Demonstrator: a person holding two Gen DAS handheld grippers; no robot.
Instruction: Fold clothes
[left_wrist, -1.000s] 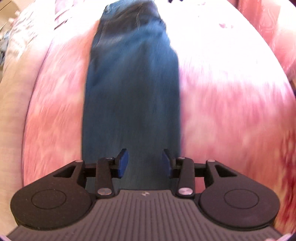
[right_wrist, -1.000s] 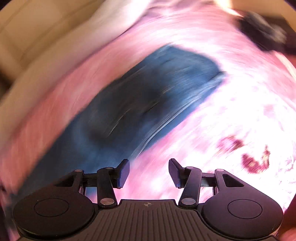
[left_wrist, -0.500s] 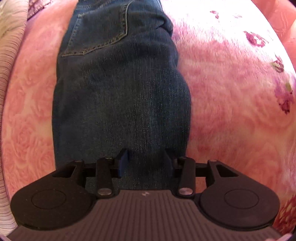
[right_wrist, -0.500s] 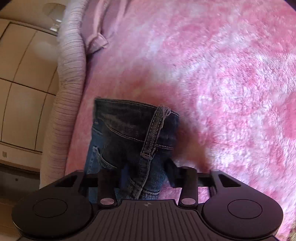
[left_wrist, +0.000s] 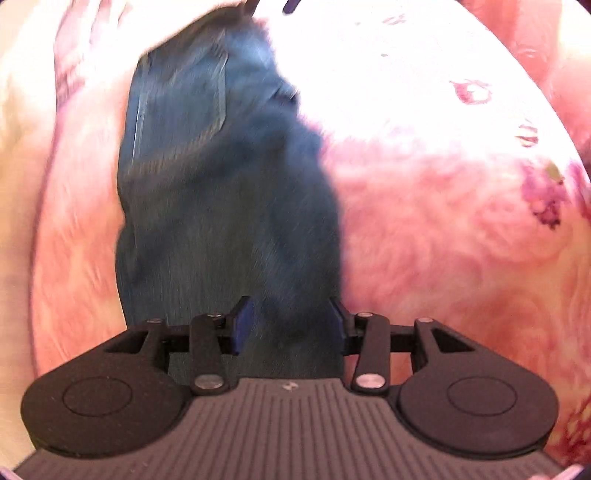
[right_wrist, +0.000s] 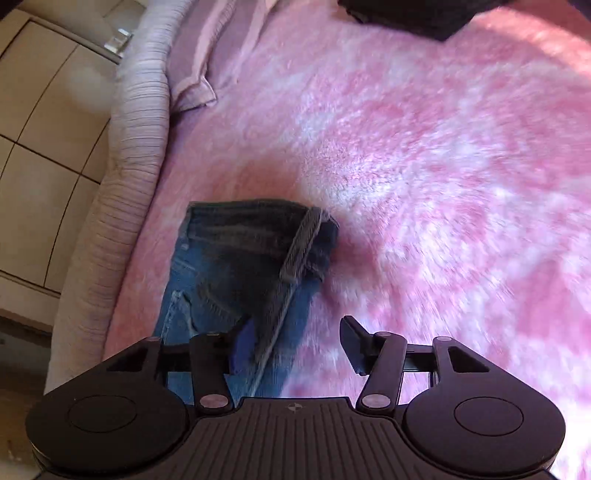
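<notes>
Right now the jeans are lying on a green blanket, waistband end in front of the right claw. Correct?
Not quite: the blanket is pink, not green, as the right wrist view shows. The rest holds: the jeans lie on it, waistband end in front of the right claw.

Open pink blanket (right_wrist: 443, 184) is lying free to the right of the jeans (right_wrist: 240, 280), giving wide passage. On the left a ribbed bed edge (right_wrist: 136, 147) is hemming the way, and a dark garment (right_wrist: 417, 14) is sitting at the far side.
</notes>
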